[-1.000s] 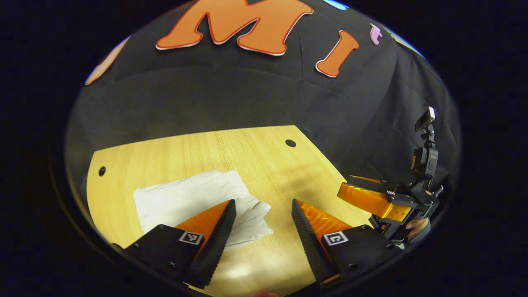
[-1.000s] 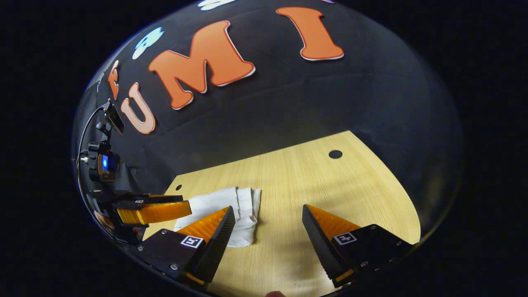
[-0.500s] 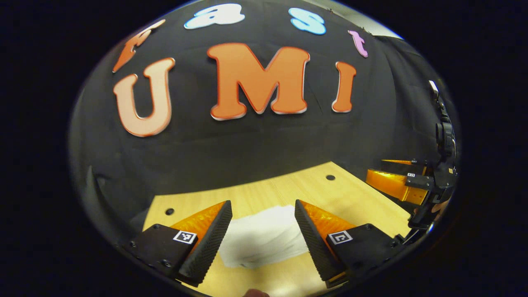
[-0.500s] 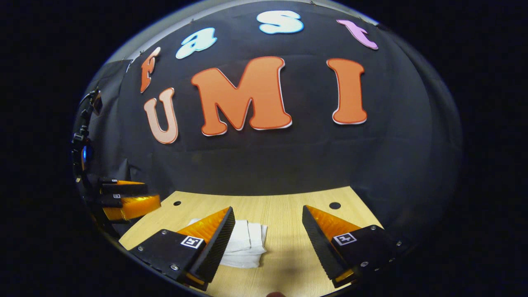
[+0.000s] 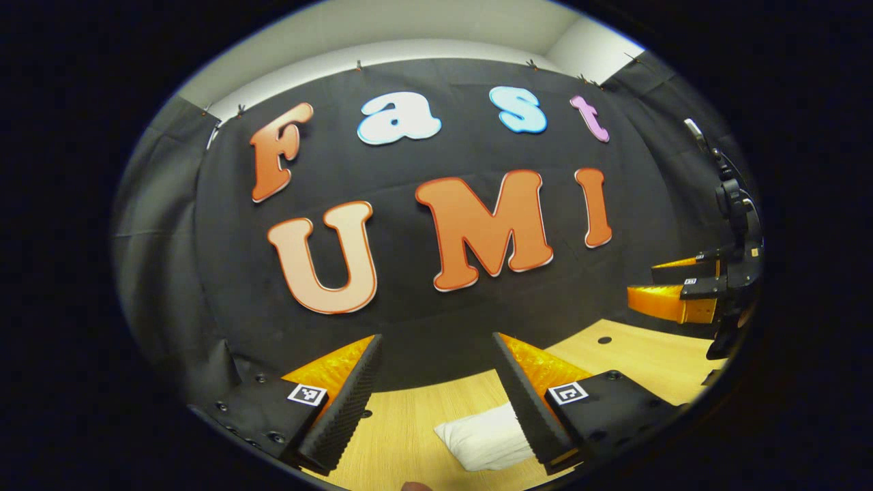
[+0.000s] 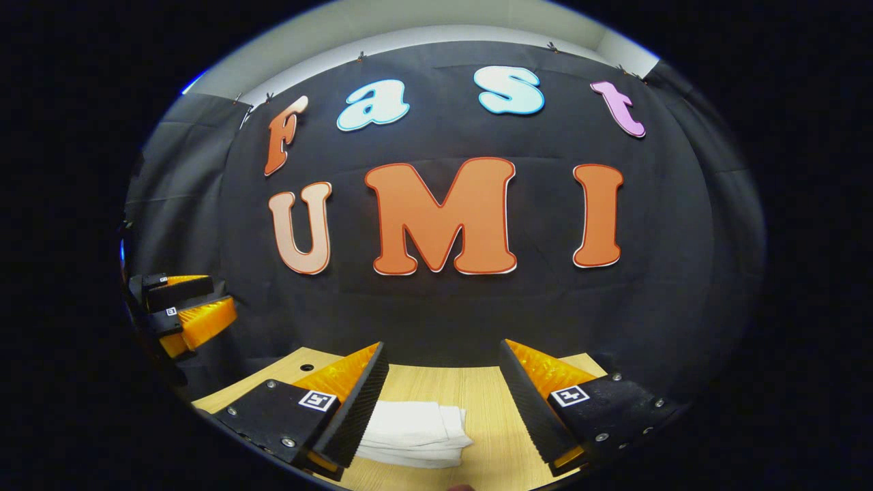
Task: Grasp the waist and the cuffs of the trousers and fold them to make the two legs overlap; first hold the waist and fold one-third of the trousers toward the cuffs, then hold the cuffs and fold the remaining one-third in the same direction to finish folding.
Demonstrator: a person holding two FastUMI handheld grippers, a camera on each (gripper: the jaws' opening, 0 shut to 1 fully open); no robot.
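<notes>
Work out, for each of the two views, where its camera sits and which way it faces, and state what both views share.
Left gripper view: rides on the left claw, level toward the booth wall; own open fingers low in frame, right claw at the right edge.
Right gripper view: rides on the right claw, level at the wall; own open fingers below, left claw at the left edge.
Shared: folded white trousers on the wooden table.

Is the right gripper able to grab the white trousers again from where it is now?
Probably yes. The right gripper is open, and the folded trousers lie on the table just below, with nothing between them.
</notes>
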